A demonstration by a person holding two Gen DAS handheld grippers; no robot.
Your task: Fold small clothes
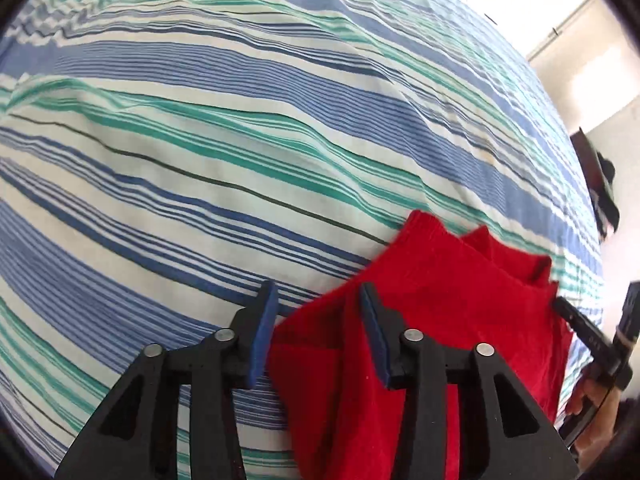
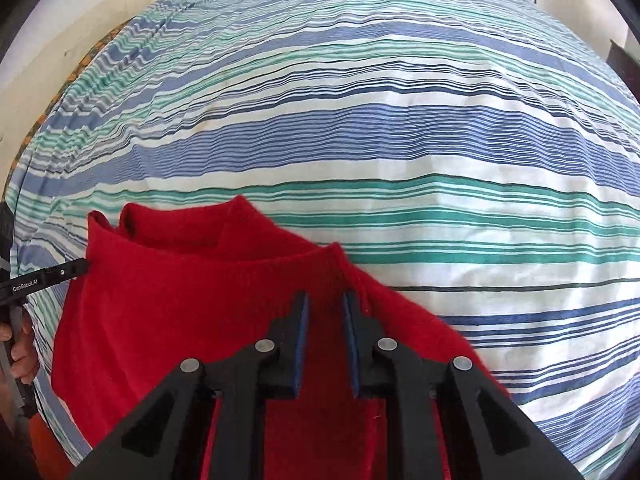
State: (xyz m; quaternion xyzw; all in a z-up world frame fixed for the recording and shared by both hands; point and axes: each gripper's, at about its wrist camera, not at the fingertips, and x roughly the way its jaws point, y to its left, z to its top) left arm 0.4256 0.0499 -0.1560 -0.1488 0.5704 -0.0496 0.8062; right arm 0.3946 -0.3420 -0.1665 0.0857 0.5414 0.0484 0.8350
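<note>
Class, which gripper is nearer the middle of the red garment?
Right. The right gripper has both fingers over the red garment; the left gripper straddles its side edge, one finger over the striped sheet.

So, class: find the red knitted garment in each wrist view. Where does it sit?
Left wrist: red knitted garment, lower right, partly behind the left gripper.
Right wrist: lower left to centre, behind the right gripper.
Shared landmark: the striped bedsheet beneath it.
</note>
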